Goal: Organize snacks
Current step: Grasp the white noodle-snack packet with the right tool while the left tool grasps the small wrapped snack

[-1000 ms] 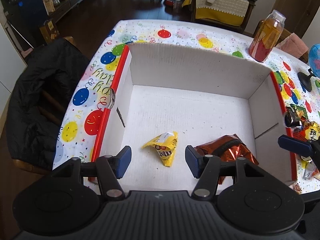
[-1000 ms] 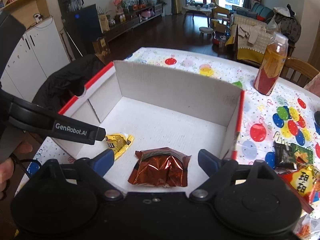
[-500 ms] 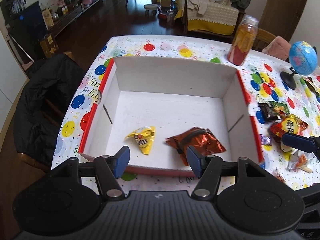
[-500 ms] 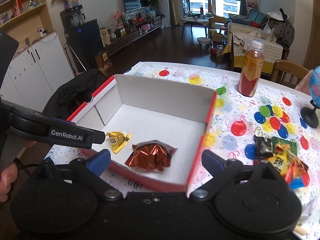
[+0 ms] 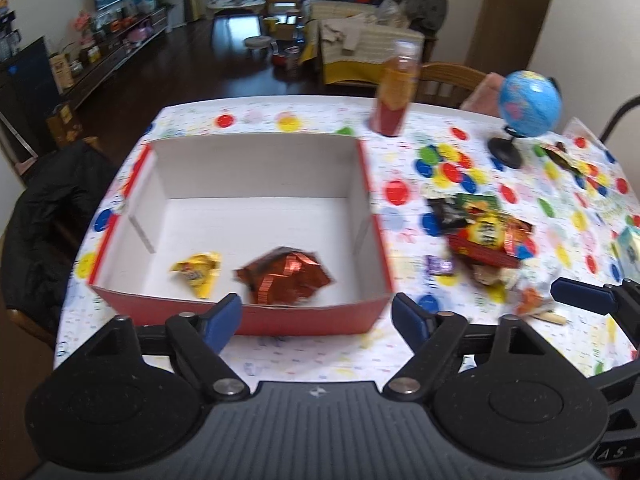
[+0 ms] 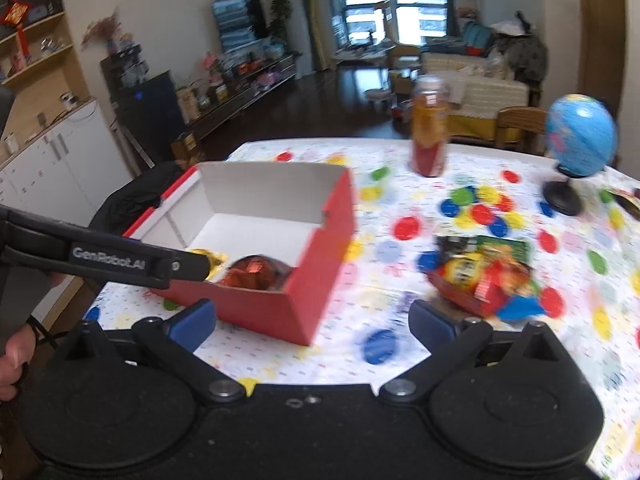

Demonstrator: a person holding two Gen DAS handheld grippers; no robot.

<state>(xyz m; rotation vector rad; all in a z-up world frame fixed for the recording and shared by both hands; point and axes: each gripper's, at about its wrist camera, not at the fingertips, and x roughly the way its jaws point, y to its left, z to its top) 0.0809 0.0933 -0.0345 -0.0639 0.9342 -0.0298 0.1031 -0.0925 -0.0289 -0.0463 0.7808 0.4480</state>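
Note:
A red cardboard box with a white inside stands on the table; it also shows in the right wrist view. Inside lie a yellow candy packet and a copper foil packet. A pile of loose snack packets lies right of the box, also in the right wrist view. My left gripper is open and empty, above the box's near wall. My right gripper is open and empty, near the box's right corner.
The table has a balloon-print cloth. A bottle of orange drink and a small blue globe stand at the back. A chair with a black jacket is at the left edge.
Both grippers have pulled back and up, out of the box, and swung right. The two packets stay in the box. The snack pile has come more into view.

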